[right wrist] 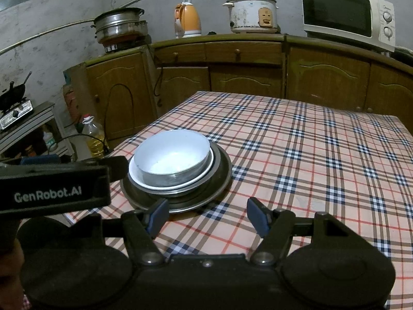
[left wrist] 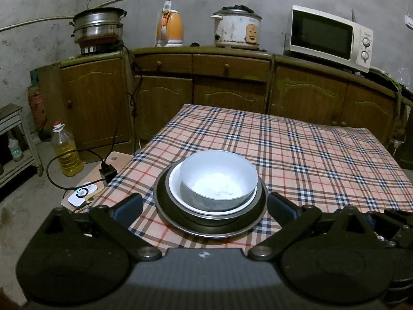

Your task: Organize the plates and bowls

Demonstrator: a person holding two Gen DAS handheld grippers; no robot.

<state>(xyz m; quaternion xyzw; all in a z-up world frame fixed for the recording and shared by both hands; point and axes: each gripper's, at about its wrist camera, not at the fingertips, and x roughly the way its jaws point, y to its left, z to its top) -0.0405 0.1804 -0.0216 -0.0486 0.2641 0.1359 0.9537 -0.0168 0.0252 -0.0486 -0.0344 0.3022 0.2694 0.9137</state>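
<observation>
Both grippers' fingers wide, empty.

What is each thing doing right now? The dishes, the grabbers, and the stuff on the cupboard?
white bowl: upright, on top of the stack.
white plate: under the bowl.
metal plate: bottom of the stack, flat on the table.
left gripper: jaws open, empty, either side of the stack.
right gripper: jaws open, empty, beside the stack.
microwave: door shut.
rice cooker: lid on.
steamer pot: lid on.
oil bottle: upright, capped.
</observation>
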